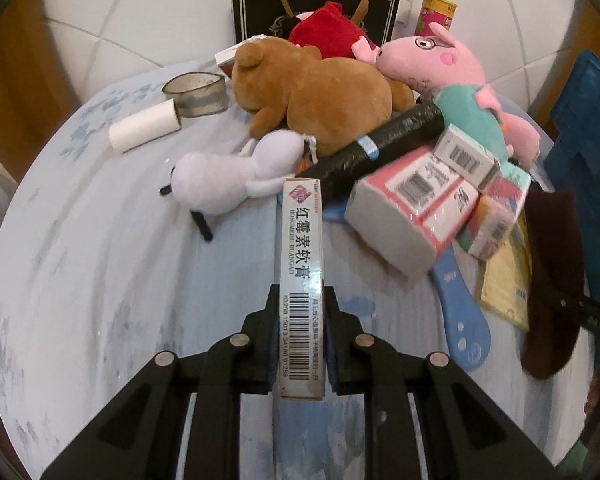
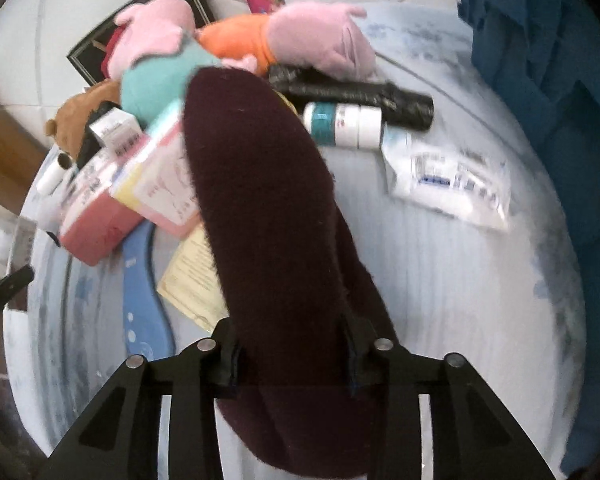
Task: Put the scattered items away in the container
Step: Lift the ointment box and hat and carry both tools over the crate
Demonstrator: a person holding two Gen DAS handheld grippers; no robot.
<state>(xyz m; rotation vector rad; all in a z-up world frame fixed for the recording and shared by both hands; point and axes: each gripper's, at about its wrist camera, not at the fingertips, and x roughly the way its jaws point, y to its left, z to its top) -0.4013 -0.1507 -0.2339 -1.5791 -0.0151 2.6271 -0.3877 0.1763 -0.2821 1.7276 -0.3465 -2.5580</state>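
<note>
My left gripper (image 1: 300, 300) is shut on a long white ointment box (image 1: 302, 256) with red Chinese print, held above the pale blue round table (image 1: 120, 280). My right gripper (image 2: 292, 344) is shut on a dark maroon fuzzy slipper (image 2: 268, 208), which also shows at the right of the left wrist view (image 1: 548, 280). The blue crate (image 2: 548, 60) stands at the table's right edge (image 1: 588, 120). A pile of scattered items lies ahead: a brown bear plush (image 1: 312, 88), a pink pig plush (image 1: 452, 68), a white plush (image 1: 228, 176), a black roll (image 1: 380, 148), pink tissue packs (image 1: 412, 208).
A tape ring (image 1: 196, 94) and white paper roll (image 1: 144, 126) lie at the far left. A blue paddle (image 1: 460, 304), a yellow packet (image 1: 504, 280), a white bottle (image 2: 340, 124), a clear sachet (image 2: 448, 180) and a black framed box (image 1: 312, 4) are also on the table.
</note>
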